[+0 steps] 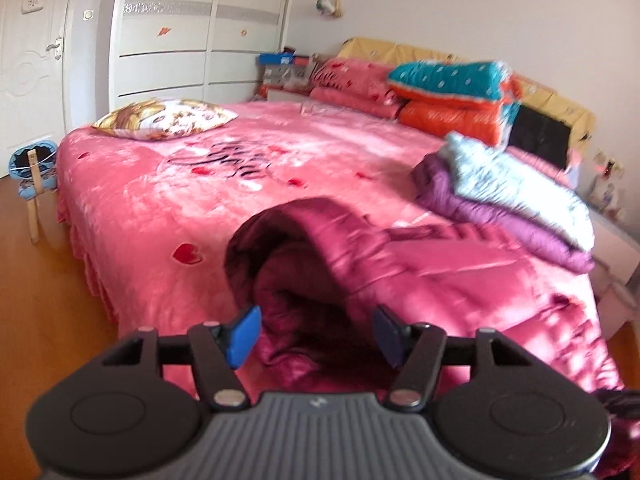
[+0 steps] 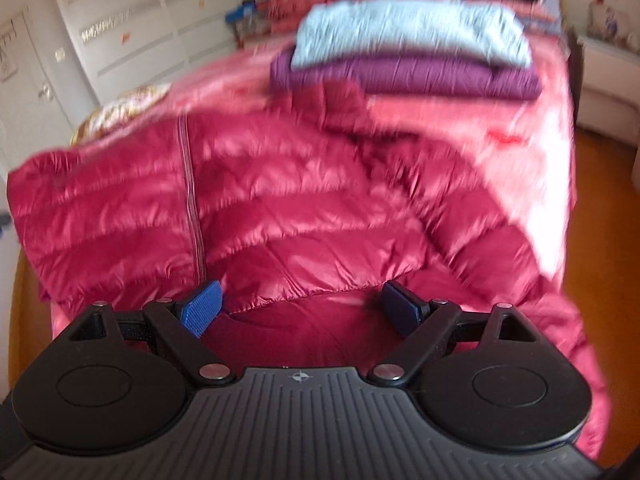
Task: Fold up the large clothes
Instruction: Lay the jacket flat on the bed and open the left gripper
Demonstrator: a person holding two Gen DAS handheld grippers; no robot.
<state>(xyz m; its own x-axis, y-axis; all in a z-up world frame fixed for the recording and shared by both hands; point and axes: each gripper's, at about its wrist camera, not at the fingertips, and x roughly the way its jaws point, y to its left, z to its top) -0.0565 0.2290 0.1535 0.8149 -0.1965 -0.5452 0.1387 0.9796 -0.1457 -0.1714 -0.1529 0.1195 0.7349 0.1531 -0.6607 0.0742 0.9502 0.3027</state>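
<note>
A shiny crimson quilted down jacket [image 2: 304,200] lies spread at the foot of the bed, its zip running down the left part. In the left wrist view its rounded hood or sleeve opening [image 1: 304,248] gapes toward me. My left gripper [image 1: 316,334] hovers just in front of that opening, open, its blue pads [image 1: 244,336] clear of the fabric. Low over the jacket's hem and darker lining, my right gripper [image 2: 302,308] is also open and pinches nothing. The right wrist view is blurred.
Folded purple garment [image 1: 500,216] with a pale blue one [image 1: 516,188] on top sits on the pink bed cover [image 1: 160,200]. A patterned pillow [image 1: 164,120], teal-orange quilts [image 1: 452,96], white wardrobe [image 1: 200,28], small stool [image 1: 34,172] and wooden floor [image 1: 40,300] surround.
</note>
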